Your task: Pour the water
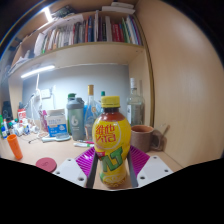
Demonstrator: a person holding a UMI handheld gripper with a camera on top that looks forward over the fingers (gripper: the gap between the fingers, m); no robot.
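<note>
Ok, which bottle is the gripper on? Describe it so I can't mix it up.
On the desk under the bookshelf, look nearest the camera. The bottle stands between the gripper fingers: yellow label, yellow cap, unlike the clear and grey bottles behind it.

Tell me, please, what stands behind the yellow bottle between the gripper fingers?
Behind the yellow-capped bottle, held between the gripper fingers, a brown mug stands to one side, with clear bottles further back on the desk. Whatever is directly behind the bottle is covered.
</note>
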